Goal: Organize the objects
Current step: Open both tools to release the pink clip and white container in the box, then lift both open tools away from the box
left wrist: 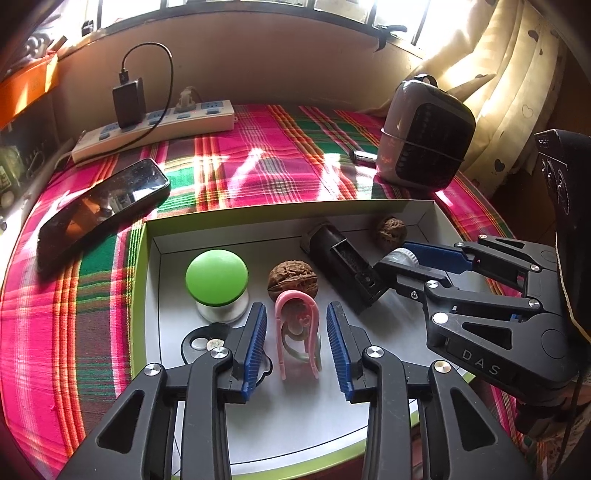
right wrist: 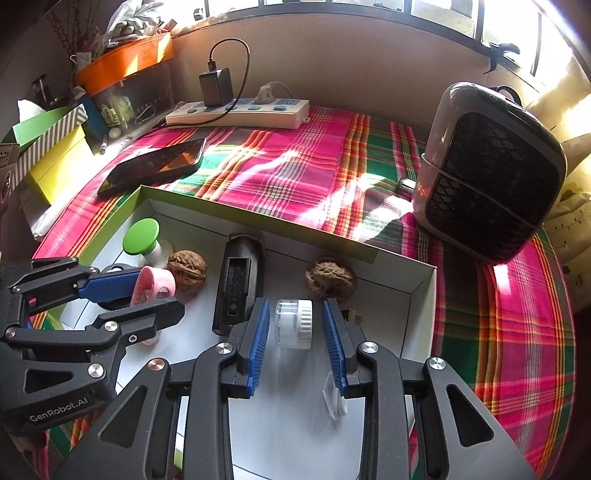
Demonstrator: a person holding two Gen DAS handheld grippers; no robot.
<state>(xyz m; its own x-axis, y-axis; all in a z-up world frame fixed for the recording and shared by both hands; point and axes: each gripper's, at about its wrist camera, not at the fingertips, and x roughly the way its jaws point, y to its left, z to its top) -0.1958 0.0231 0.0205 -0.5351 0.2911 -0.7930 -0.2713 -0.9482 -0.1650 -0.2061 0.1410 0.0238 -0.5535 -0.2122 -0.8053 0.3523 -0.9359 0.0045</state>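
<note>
Under a sunlit window (left wrist: pixel 258 7), on pink plaid cloth (left wrist: pixel 258 147): power strip (left wrist: pixel 155 125), phone (left wrist: pixel 103 210), small heater (left wrist: pixel 424 136), shallow box (left wrist: pixel 295 210). Inside the box, left gripper (left wrist: pixel 297 343) parted around pink clip (left wrist: pixel 295 332), untouched; right gripper (right wrist: pixel 295 339) parted around clear vial (right wrist: pixel 293 323), pads apart.

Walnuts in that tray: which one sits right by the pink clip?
The walnut in the middle of the tray, just behind the pink clip and beside the green-capped jar. The other walnut lies alone in the far right corner.
</note>
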